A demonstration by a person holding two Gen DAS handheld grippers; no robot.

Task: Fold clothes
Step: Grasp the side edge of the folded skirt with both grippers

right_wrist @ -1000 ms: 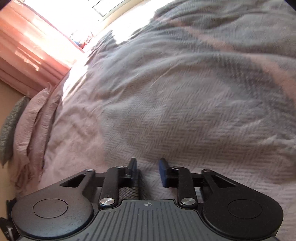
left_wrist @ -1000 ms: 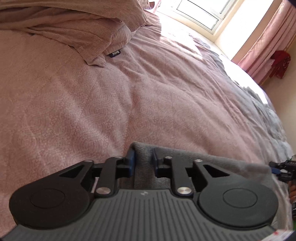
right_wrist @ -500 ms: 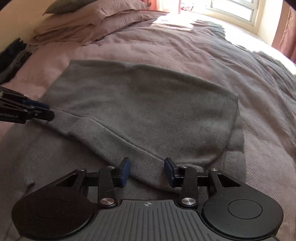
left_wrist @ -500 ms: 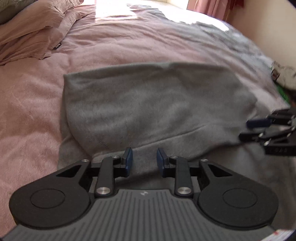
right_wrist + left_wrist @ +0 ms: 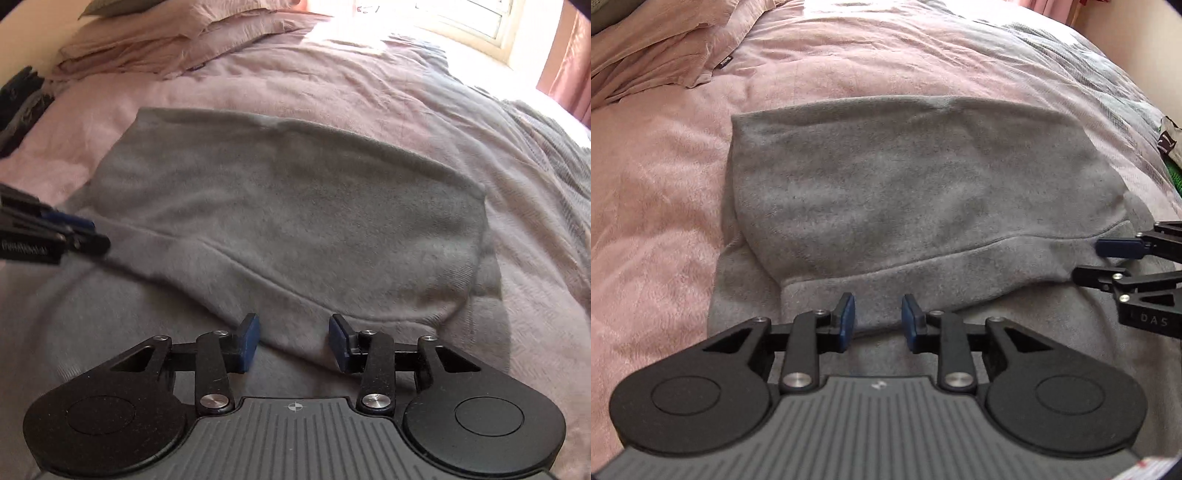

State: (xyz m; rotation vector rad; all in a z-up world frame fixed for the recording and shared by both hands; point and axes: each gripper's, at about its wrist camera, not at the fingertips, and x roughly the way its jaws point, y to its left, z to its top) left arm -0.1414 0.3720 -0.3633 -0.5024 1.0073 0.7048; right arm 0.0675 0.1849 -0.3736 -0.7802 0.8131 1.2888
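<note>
A gray sweater (image 5: pixel 916 192) lies flat on the pink bed (image 5: pixel 657 206), with its top part folded over onto the bottom part. The left tongs (image 5: pixel 878 318) are apart and hold nothing. They sit just over the near edge of the fold. The right tongs (image 5: pixel 293 341) are apart too, and empty. Pink pillows (image 5: pixel 147 40) are piled at the far end of the bed.

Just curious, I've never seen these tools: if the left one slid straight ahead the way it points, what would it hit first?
Most likely the grey garment: the left gripper has open fingers aimed at its stitched hem, just ahead. Depth is hard to judge.
</note>
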